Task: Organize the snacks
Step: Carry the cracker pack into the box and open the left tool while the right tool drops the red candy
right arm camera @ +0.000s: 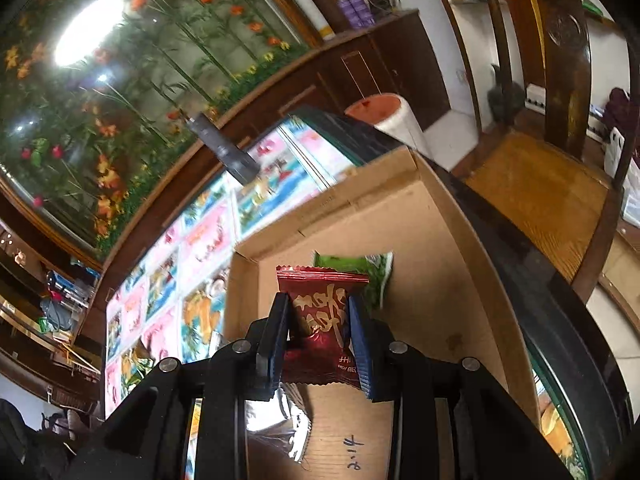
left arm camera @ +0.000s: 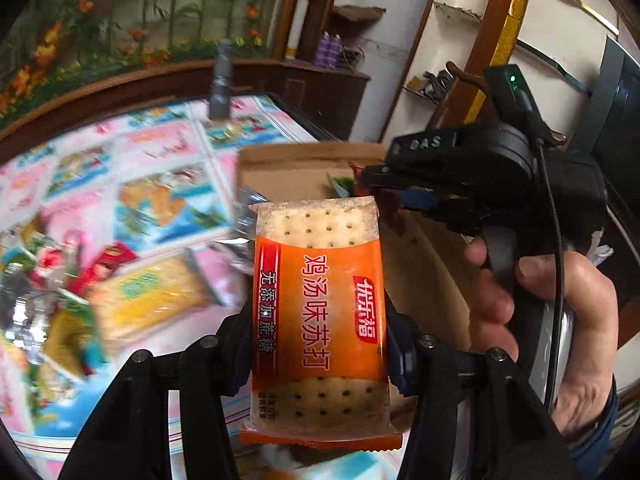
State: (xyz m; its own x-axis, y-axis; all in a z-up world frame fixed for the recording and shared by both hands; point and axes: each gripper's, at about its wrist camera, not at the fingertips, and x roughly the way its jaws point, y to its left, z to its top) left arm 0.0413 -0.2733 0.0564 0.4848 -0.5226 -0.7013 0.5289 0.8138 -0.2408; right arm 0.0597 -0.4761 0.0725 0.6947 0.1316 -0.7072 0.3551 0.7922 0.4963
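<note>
At the left of the left wrist view, a loose heap of snacks (left arm camera: 80,280) lies blurred on the patterned surface (left arm camera: 168,160). In the lower middle, the left gripper (left arm camera: 320,344) has its fingers clamped on the sides of an orange cracker packet (left arm camera: 320,312), held upright in the air. Behind it, in mid frame, is the cardboard box (left arm camera: 432,280), and at the right a hand (left arm camera: 560,320) carries the right gripper (left arm camera: 384,184).

In the right wrist view, that gripper pinches a dark red packet (right arm camera: 320,320) at mid frame, over the box floor, with a green packet (right arm camera: 360,268) lying just beyond it in the box. I judge the step to be dropping both into the box: lower the red packet beside the green one before letting go, then bring the crackers over the near wall and lay them flat.
</note>
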